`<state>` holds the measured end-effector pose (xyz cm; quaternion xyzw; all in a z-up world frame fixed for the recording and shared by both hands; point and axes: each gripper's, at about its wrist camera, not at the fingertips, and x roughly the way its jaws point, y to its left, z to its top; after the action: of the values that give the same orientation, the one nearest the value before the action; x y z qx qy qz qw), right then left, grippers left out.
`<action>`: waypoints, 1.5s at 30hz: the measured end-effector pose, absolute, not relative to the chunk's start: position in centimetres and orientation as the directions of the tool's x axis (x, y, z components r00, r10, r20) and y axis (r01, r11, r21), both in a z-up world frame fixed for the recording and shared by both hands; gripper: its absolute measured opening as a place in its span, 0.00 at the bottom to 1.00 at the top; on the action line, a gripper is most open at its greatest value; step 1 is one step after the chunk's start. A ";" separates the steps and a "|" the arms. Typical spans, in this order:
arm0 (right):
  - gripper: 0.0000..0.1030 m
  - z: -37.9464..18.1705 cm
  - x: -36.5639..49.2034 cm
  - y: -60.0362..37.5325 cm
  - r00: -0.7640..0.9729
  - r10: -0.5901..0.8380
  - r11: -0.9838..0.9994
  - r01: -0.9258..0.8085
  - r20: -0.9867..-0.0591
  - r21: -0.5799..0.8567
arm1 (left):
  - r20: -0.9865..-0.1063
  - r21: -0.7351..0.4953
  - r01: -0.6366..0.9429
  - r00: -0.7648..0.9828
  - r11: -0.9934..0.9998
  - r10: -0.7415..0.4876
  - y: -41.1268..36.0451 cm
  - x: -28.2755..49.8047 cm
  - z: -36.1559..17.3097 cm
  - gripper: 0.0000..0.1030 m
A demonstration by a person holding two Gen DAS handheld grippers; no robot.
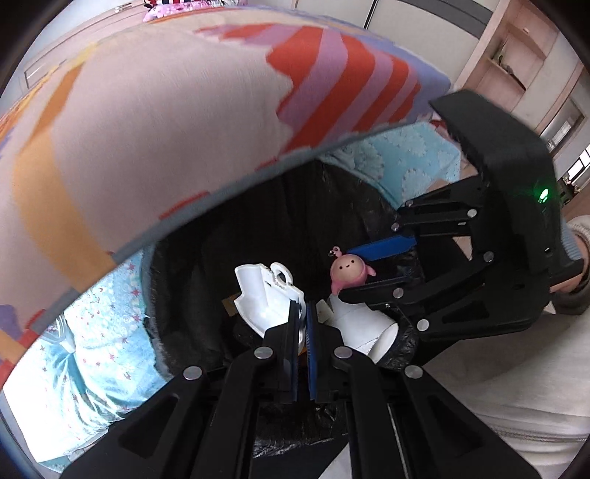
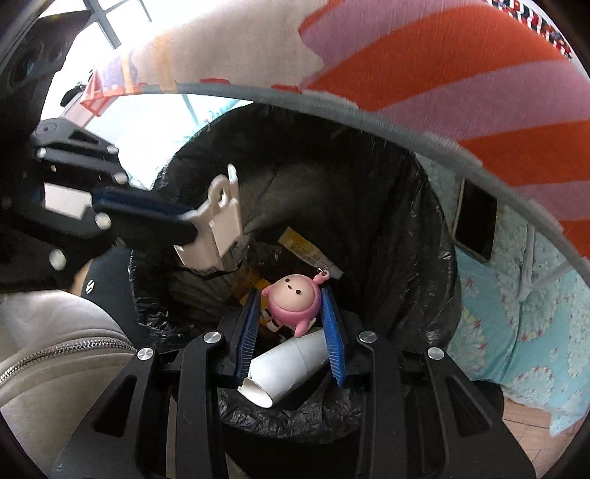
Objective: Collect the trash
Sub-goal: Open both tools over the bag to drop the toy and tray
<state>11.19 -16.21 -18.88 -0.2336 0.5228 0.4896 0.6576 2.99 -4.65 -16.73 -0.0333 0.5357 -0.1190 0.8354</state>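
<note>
bright window (image 2: pixel 107 22), wooden shelves (image 1: pixel 516 62), blue bedspread (image 2: pixel 516 313)

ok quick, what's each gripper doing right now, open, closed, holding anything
Left gripper: closed on the white plastic piece.
Right gripper: closed on the pink toy figure.
Both over the trash bin.

- the bin (image 2: pixel 424 221) sits right up against the bed (image 2: pixel 516 313)
- a paper cup (image 2: pixel 291 364) lies inside the bin, near its front rim
- the toy figure (image 2: pixel 295 300) hangs over the bin opening, plastic piece (image 2: pixel 217 221) to its left
- a blanket (image 2: pixel 442 73) overhangs the bin's far side

One pink toy (image 2: pixel 293 300), one white plastic piece (image 2: pixel 217 224), one paper cup (image 2: pixel 291 364), one bin (image 2: pixel 424 228).
</note>
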 end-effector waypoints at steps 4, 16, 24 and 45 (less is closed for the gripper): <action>0.32 -19.2 11.6 -16.2 -0.032 0.394 0.415 -0.886 -0.918 0.209 | -0.901 -0.187 0.141 0.370 0.972 -0.227 -4.9 3.2 -18.6 0.03; 0.33 -20.4 11.8 -15.8 -0.058 0.372 0.423 -0.878 -0.926 0.225 | -0.912 -0.234 0.106 0.320 0.966 -0.256 -4.6 4.3 -21.6 0.03; 0.40 -20.3 12.3 -15.7 -0.064 0.388 0.434 -0.867 -0.920 0.243 | -0.916 -0.224 0.087 0.320 0.971 -0.240 -4.4 5.2 -22.1 0.03; 0.60 -14.4 13.3 -17.9 -0.009 0.477 0.436 -0.866 -0.879 0.246 | -0.882 -0.194 0.047 0.428 0.980 -0.195 -3.6 3.0 -16.8 0.63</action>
<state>13.26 -17.88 -14.44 -0.1911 0.5089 0.4957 0.6774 3.03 -3.64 -16.76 -0.0698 0.5298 -0.0717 0.8422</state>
